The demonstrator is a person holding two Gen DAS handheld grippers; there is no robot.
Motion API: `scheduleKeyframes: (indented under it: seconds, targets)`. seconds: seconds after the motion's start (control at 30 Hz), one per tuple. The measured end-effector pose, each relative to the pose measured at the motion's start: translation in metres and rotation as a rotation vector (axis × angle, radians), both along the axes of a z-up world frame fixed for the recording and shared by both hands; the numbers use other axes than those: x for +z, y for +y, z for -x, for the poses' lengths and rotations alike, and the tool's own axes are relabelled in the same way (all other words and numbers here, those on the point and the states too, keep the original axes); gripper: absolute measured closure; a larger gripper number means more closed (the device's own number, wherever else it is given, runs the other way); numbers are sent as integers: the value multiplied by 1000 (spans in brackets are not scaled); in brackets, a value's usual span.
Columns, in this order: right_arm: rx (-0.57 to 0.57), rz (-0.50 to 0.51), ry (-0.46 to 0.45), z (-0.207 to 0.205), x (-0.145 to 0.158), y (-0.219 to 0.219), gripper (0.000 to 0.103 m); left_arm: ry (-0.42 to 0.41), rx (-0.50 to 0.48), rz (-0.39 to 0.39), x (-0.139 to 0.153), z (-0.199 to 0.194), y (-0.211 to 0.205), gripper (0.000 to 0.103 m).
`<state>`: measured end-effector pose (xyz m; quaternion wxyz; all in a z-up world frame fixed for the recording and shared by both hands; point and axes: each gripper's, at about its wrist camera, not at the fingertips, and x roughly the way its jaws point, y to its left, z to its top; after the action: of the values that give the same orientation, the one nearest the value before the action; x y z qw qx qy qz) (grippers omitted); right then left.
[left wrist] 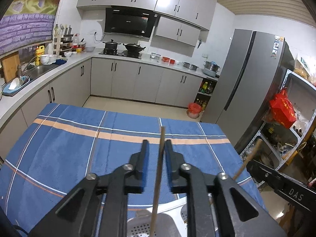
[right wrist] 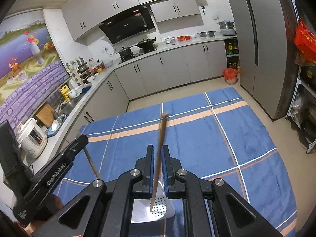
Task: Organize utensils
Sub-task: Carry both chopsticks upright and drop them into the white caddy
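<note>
My left gripper (left wrist: 156, 145) stands open above the blue plaid tablecloth (left wrist: 69, 138). A brown chopstick (left wrist: 158, 177) stands upright between its jaws, leaning on the right finger, its lower end in a white perforated holder (left wrist: 142, 229) below. My right gripper (right wrist: 157, 150) has its jaws narrowly apart around another brown chopstick (right wrist: 160, 150), whose tip rests in the perforated white holder (right wrist: 160, 209). The other gripper and its chopstick show at the edge of each view: the right chopstick (left wrist: 246, 162) in the left wrist view, the left one (right wrist: 91, 164) in the right wrist view.
The table with the cloth (right wrist: 227, 138) fills the foreground. Beyond it are grey kitchen cabinets (left wrist: 126, 79), a stove with pots (left wrist: 122, 49), a sink counter (left wrist: 35, 71), a tall fridge (left wrist: 243, 83), a red bin (left wrist: 194, 109) and a metal shelf rack (left wrist: 286, 138).
</note>
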<state>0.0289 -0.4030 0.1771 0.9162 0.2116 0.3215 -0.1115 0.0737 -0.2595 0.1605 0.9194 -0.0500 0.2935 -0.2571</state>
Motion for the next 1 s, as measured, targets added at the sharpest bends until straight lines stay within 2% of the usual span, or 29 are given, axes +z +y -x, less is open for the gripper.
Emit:
scheduleKeyframes:
  seconds: [0.07, 0.13, 0.27, 0.47, 0.5, 0.53, 0.63, 0.87, 0.9, 0.97, 1.0]
  targets:
    - [2, 0, 8, 1, -3, 1, 81, 4, 6, 6, -1, 4, 5, 80]
    - [7, -3, 16, 3, -8, 2, 77, 11, 6, 14, -1, 7, 10, 80]
    - [38, -25, 52, 8, -23, 7, 77, 6, 8, 26, 6, 16, 20, 80]
    - [66, -65, 156, 18, -62, 17, 78, 16, 20, 53, 20, 38, 47, 76]
    - [61, -85, 168, 20, -68, 17, 81, 19, 26, 56, 21, 42, 53, 75]
    - [48, -99, 180, 22, -73, 16, 88, 24, 32, 56, 22, 47, 59, 74]
    - [23, -147, 178, 31, -77, 12, 92, 46, 47, 57, 19, 60, 77, 74]
    - [5, -191, 176, 48, -78, 14, 92, 111, 61, 34, 5, 94, 109, 74]
    - [4, -201, 172, 51, -78, 13, 89, 120, 57, 30, 2, 98, 111, 74]
    - [-9, -206, 149, 62, -73, 11, 71, 150, 35, 25, -6, 110, 112, 74]
    - [-15, -201, 140, 65, -69, 11, 68, 167, 17, 22, -11, 115, 110, 74]
